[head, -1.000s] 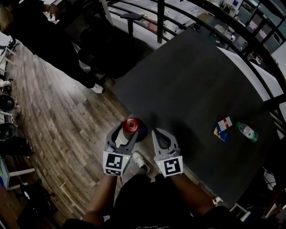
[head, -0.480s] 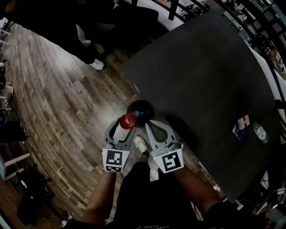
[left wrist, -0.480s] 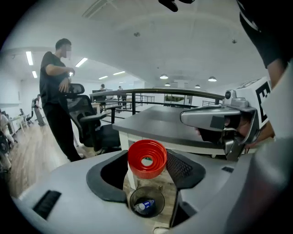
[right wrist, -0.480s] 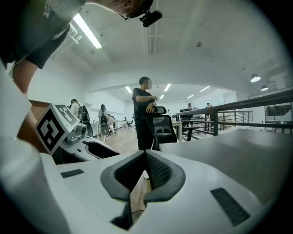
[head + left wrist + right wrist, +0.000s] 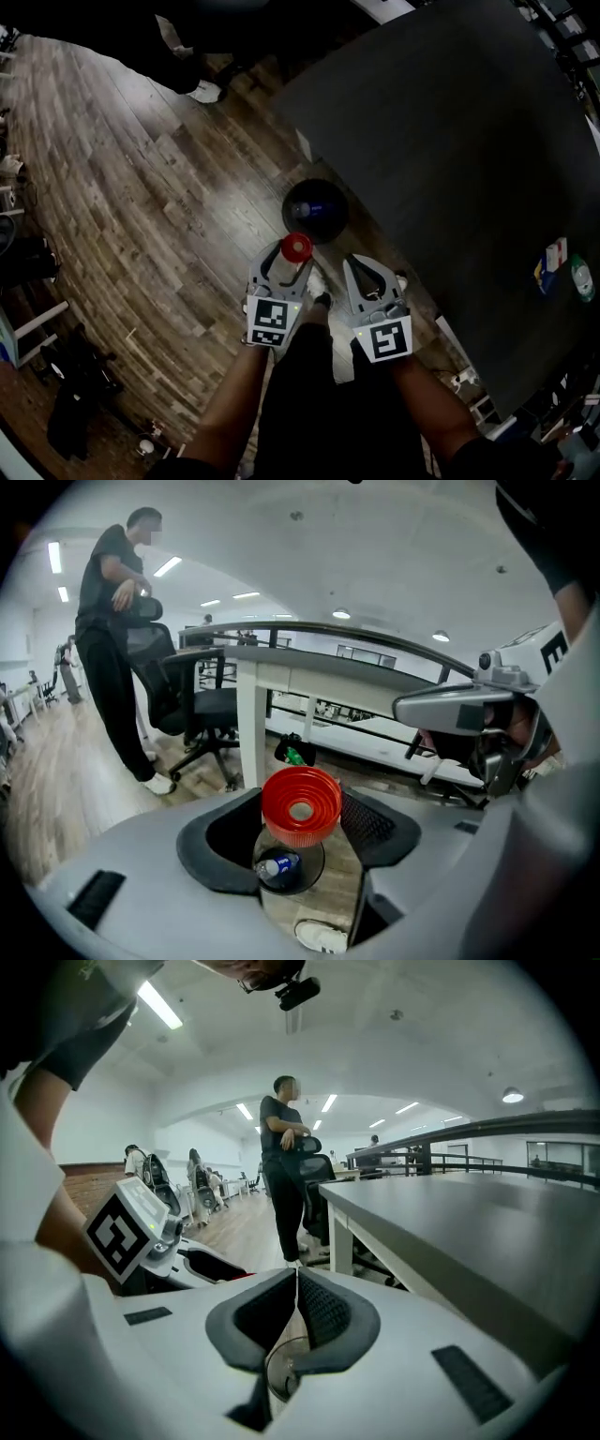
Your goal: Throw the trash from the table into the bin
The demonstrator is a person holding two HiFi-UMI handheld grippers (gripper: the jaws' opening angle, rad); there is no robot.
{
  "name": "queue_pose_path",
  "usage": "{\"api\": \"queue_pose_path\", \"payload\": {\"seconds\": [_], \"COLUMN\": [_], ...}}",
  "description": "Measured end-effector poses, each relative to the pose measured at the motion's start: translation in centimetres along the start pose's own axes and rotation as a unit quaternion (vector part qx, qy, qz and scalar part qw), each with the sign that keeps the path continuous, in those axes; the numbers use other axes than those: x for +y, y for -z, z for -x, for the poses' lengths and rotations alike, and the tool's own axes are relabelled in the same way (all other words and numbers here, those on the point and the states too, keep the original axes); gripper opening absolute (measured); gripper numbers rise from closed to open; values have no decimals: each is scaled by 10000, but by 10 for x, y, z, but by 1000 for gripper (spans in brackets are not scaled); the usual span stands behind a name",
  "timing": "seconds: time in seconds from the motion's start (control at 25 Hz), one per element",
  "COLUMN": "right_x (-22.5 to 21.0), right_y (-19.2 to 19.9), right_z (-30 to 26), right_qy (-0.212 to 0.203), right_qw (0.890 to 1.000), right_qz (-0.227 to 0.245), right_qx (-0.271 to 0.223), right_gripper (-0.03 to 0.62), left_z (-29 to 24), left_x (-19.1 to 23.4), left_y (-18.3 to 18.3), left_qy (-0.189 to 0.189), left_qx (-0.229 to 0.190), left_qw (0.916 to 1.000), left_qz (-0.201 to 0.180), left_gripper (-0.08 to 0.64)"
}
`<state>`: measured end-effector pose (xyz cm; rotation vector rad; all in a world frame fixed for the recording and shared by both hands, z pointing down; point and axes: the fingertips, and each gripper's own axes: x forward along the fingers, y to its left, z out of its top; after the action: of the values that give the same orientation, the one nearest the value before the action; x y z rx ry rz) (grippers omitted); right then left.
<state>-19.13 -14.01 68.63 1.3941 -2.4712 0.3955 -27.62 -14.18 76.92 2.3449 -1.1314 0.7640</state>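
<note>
Mid-task. L claw (image 5: 287, 260) pinching red-capped container (image 5: 296, 247): ribbed round plastic cap, pale body. Dark round bin (image 5: 315, 210) just ahead & below claw, clear plastic bottle (image 5: 279, 865) already inside. R claw (image 5: 358, 267) pressed together, empty. Left to do: drop this one; small carton (image 5: 551, 264) & green-capped bottle (image 5: 582, 278) on matte dark table (image 5: 450, 141), well off to R claw's right.

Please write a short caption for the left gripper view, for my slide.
The left gripper grips a red ribbed cup; below it stands the bin with a bottle inside.
</note>
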Motion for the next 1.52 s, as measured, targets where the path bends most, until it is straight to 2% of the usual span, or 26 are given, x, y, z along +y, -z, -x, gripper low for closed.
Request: {"api": "queue_pose_path", "payload": {"seconds": [0.28, 0.44, 0.64, 0.92, 1.08, 1.28, 1.52], "right_x": [-6, 0, 7, 22, 30, 29, 36], "right_y": [47, 57, 60, 35, -3, -45, -98], "right_z": [8, 9, 14, 8, 7, 11, 36], "right_qy": [216, -73, -268, -300, -275, -300, -244], "right_qw": [9987, 9979, 9962, 9971, 9988, 9980, 9984], "right_qz": [119, 387, 506, 428, 381, 489, 143], "right_qx": [439, 512, 661, 559, 144, -258, -496], "right_gripper": [25, 25, 25, 25, 25, 25, 25], "left_z": [-35, -57, -52, -7, 23, 56, 105], "left_x": [7, 9, 3, -5, -9, -13, -25], "left_y": [40, 49, 47, 13, -18, -65, -121], "left_qy": [189, 142, 127, 73, 44, -45, -230], "left_qx": [126, 202, 199, -57, -308, -631, -1081], "left_qw": [9997, 9992, 9983, 9987, 9984, 9969, 9936], "left_qz": [105, 313, 542, 499, 466, 463, 250], "left_gripper": [278, 281, 305, 305, 297, 254, 165]}}
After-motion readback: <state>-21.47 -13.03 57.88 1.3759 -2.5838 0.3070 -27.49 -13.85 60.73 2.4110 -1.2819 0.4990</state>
